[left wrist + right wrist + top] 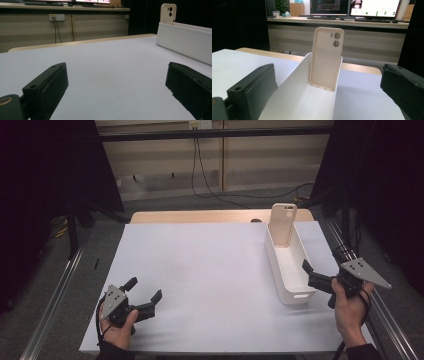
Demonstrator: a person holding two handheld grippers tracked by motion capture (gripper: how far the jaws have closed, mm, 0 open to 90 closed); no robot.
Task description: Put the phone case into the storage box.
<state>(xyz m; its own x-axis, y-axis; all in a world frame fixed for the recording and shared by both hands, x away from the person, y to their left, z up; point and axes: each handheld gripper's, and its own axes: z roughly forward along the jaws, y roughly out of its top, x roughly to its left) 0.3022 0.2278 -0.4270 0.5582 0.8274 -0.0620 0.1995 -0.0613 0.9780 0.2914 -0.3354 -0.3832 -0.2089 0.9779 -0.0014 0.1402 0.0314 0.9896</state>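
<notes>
Status: the beige soft-plastic phone case (284, 224) stands upright, leaning on the far end wall of the long narrow white plastic bin (278, 270), upper right of centre in the high view. In my right gripper view the case (325, 60) is dead centre, camera cut-outs near its top, bottom edge on the bin floor.

My right gripper (314, 275) sits at the right edge of the high view, just beside the bin's near right corner, aimed along the bin toward the case. Jaws wide open, holding nothing. In its own view they frame the bin's near end, one at lower left, one at lower right.

My left gripper (144, 296) is at lower left of the high view, low over the white sheet covering the table (200, 265), well apart from the bin. Jaws also spread wide, empty. Its view looks across bare sheet, with the bin wall (183, 41) and the top of the case (168, 13) at upper right.

My read: pre-grasp approach, right side lined up on the case, nothing touched yet.

Next move, as I judge it: push the right gripper forward over the bin, drop the jaws either side of the case's upper part without clipping the bin walls, then close. The case looks thin and flexible, so a light squeeze. Risk is it tipping or sliding down the wall if nudged first. Left can idle or steady the bin.
</notes>
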